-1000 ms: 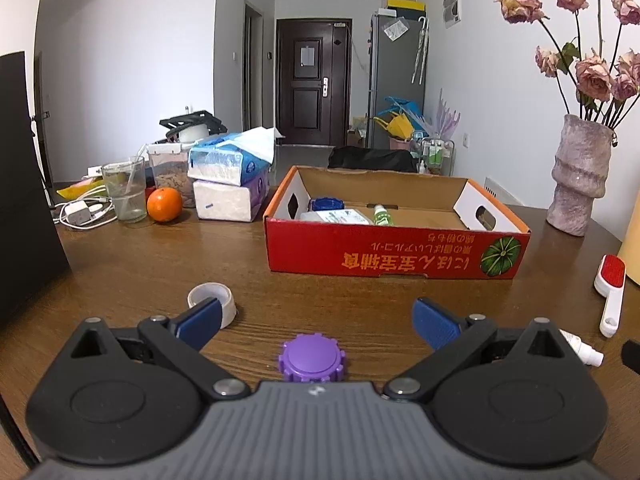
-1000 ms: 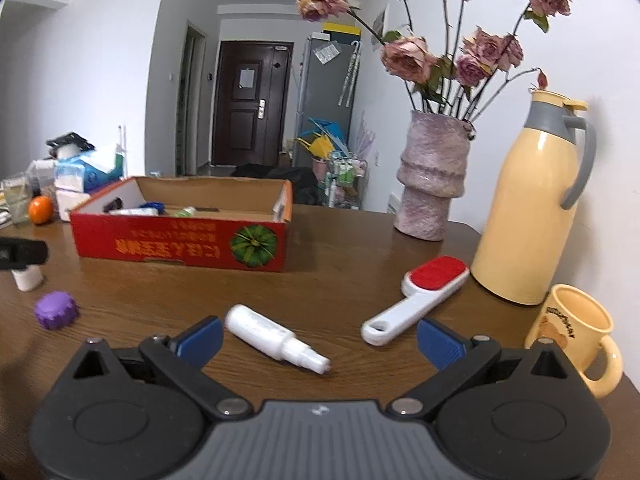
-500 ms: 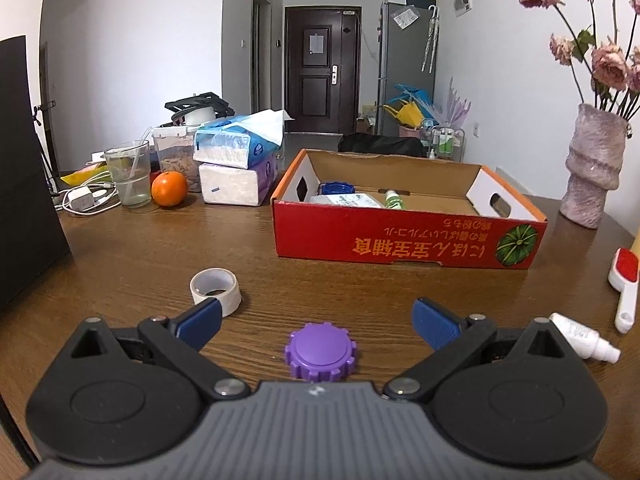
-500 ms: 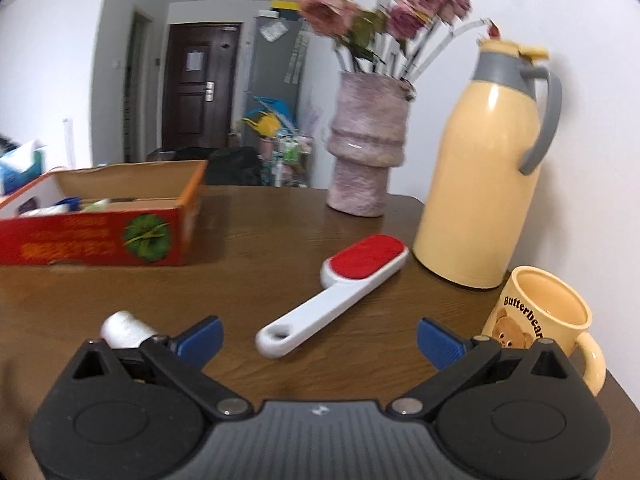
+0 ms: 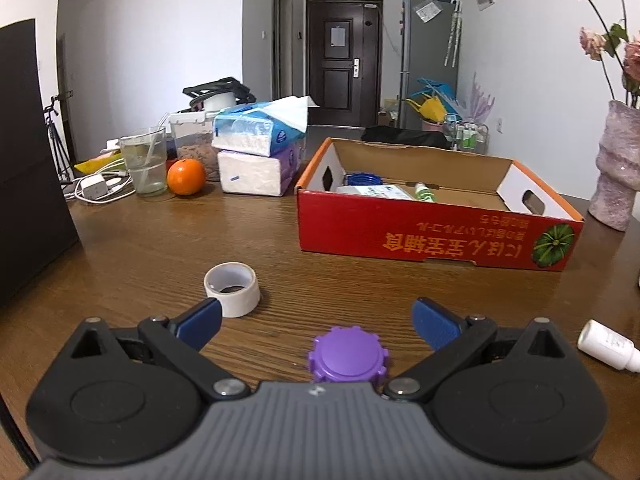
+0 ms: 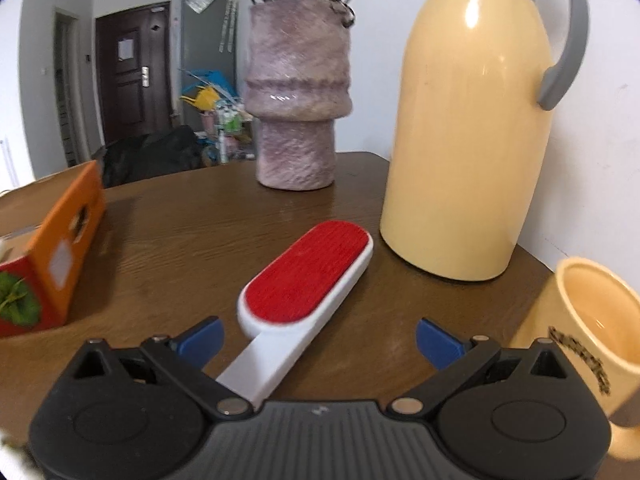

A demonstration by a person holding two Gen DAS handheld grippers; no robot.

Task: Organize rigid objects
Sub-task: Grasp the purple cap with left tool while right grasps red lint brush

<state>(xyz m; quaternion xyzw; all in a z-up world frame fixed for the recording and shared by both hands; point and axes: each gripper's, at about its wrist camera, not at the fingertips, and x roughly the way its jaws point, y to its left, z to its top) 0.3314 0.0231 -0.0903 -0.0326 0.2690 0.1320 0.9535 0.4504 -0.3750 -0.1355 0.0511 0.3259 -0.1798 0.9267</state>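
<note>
The left gripper [image 5: 316,316] is held low over the brown wooden worktop [image 5: 160,248] with its blue-padded fingers [image 5: 200,318] spread wide apart. A purple round plastic cap with a notched rim [image 5: 348,358] is seen lying flat on the worktop between the fingers, close to the gripper body and touched by neither pad. A white roll of tape [image 5: 231,289] is located just beside the left finger, on its far side. A small white plastic bottle [image 5: 608,345] is seen lying on its side toward the right edge of the worktop. A red and orange open cardboard box [image 5: 436,236] is positioned farther back, right of centre; a blue lid, a white packet and a small green-and-white tube are contained in it.

The right gripper [image 6: 318,338] is likewise held with its fingers [image 6: 436,342] spread apart. A white plastic lint brush with a red fabric pad [image 6: 306,284] is seen lying on the worktop, with its handle running between the fingers toward the left one; contact with the pads cannot be determined. A tall cream-yellow thermos jug with a grey handle [image 6: 472,128] is located beyond the brush near the right edge, a yellow ceramic mug [image 6: 580,332] is beside the right finger, and a mauve textured vase [image 6: 298,108] is set toward the far edge.
</note>
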